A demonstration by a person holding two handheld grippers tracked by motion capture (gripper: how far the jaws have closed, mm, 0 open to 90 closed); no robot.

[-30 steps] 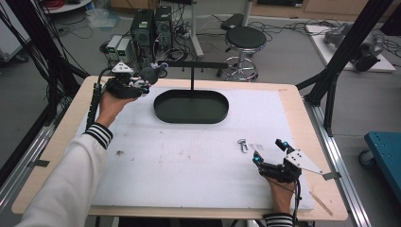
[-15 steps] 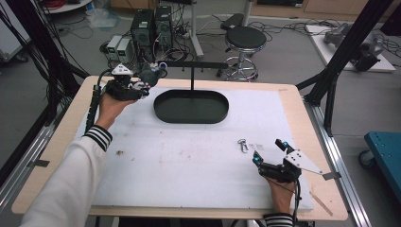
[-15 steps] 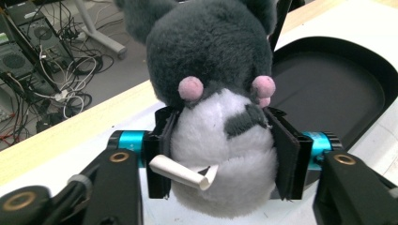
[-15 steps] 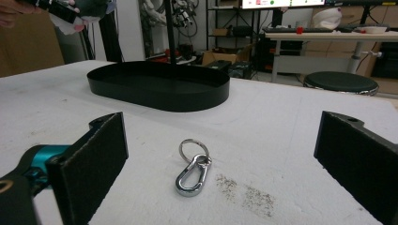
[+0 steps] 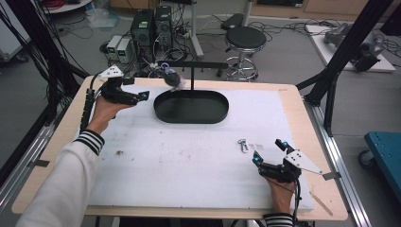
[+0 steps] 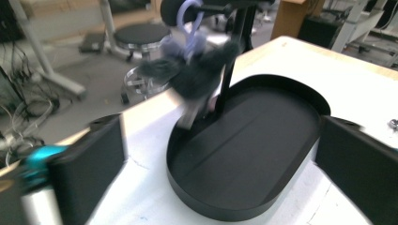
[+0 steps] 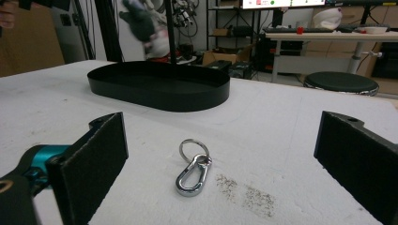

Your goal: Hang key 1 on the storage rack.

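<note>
One furry grey keychain (image 5: 171, 78) hangs by its lilac loop from the black stand's crossbar (image 5: 198, 64), above the left end of the oval tray (image 5: 191, 118) near the tabletop's far edge. Just left of it, the left gripper (image 5: 144, 96) has just been opening, jaws spread with nothing between them. Near the front right corner, the right gripper (image 5: 268, 152) rests spread wide, apart from a metal carabiner (image 5: 243, 144).

The high view looks forward and down on the whole table (image 5: 293, 99) from above the person's edge. The left gripper view sits close at the far left corner, facing across the black tray (image 6: 244, 154) and its stand (image 6: 234, 51), somewhat blurred. The right gripper view rides low near the near right corner, facing the far edge. All three views share the tray (image 5: 191, 106).
</note>
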